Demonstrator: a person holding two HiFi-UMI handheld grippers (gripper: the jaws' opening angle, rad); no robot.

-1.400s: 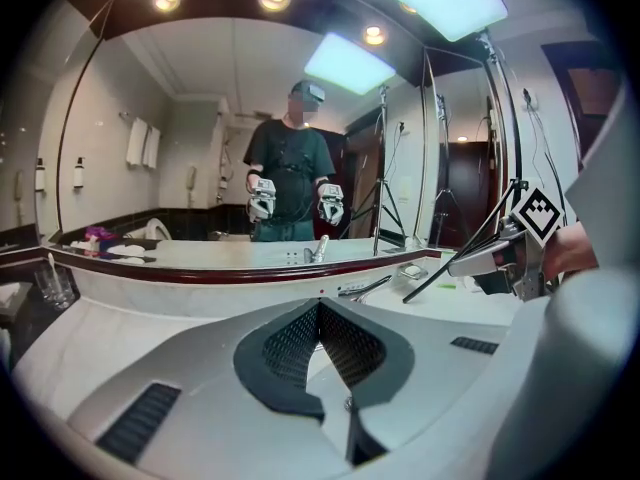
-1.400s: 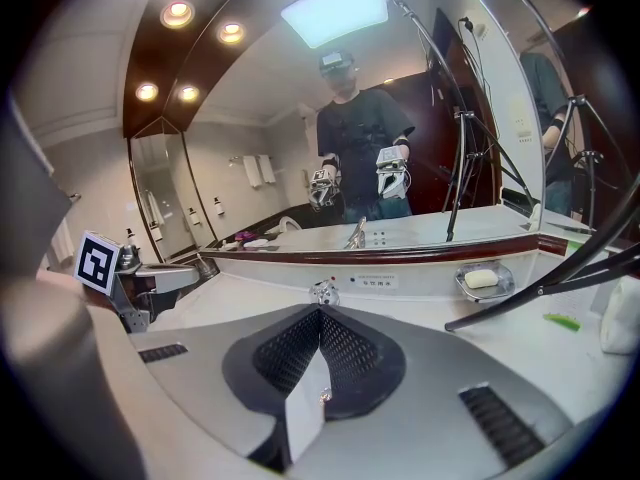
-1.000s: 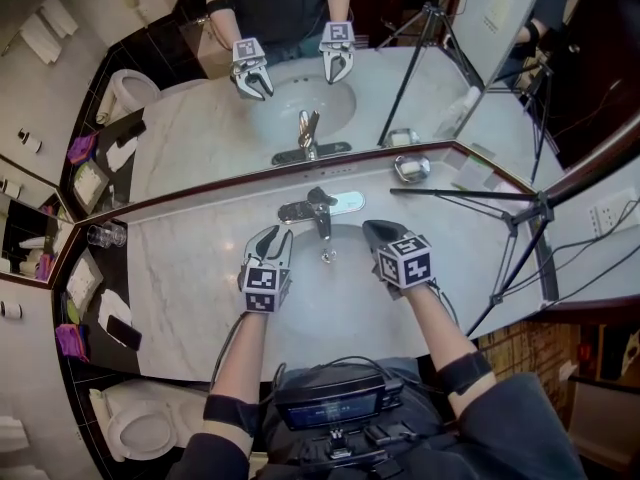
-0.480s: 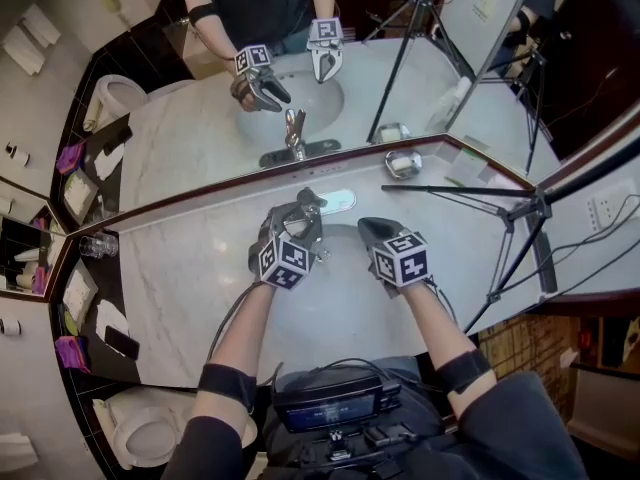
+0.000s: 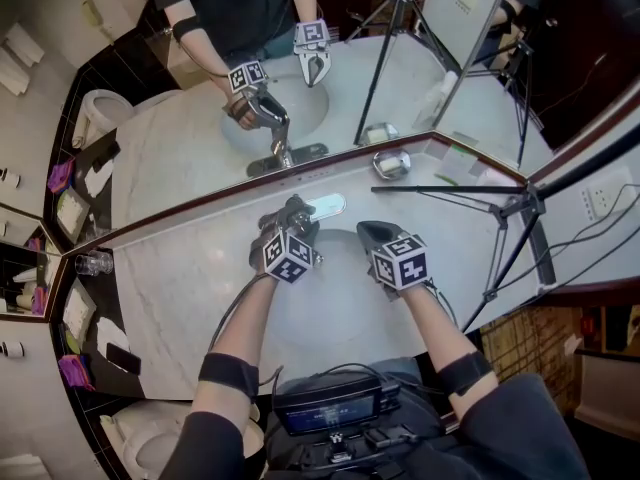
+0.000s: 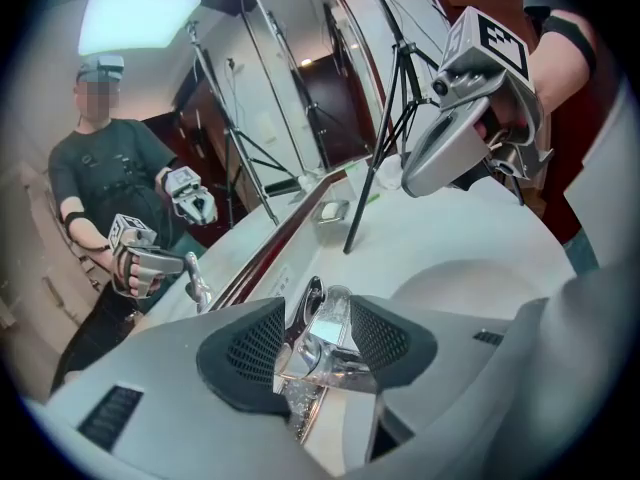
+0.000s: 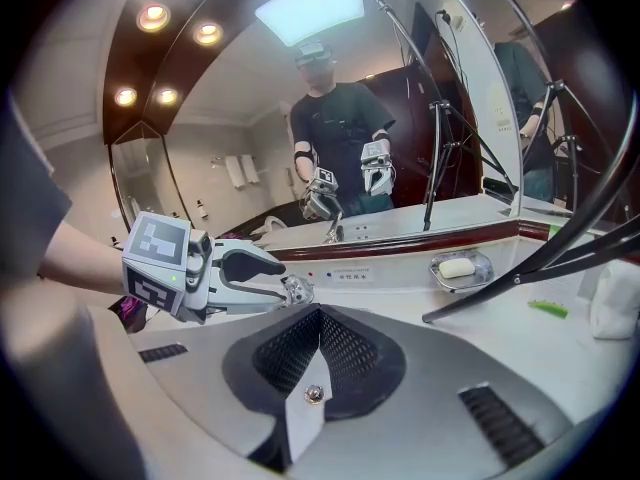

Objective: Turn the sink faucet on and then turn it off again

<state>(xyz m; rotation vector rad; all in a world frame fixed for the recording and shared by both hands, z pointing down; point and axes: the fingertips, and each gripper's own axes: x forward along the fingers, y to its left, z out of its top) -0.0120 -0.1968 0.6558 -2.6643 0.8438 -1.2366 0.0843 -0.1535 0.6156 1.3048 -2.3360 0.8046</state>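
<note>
The chrome faucet [image 5: 303,208] stands at the back rim of the white sink [image 5: 330,313], mostly hidden by my left gripper [image 5: 291,224] in the head view. In the left gripper view the faucet's lever handle [image 6: 322,330] lies between the two black pads [image 6: 248,346], which stand wide on either side of it. The left jaws have just been opening, and I see no firm press on the handle. My right gripper [image 5: 372,234] hovers over the basin's right side, shut with nothing in it; its pads [image 7: 350,353] meet. From there the left gripper [image 7: 283,288] shows at the faucet.
A soap dish [image 5: 389,164] with a bar sits on the marble counter by the mirror. A black tripod leg [image 5: 450,190] runs across the counter's right part. A drinking glass [image 5: 90,263] stands far left. The mirror behind doubles the whole scene.
My left gripper has gone from the basin's front left up to the faucet, rolled over, and spread its jaws around the handle. The right gripper has barely shifted.
</note>
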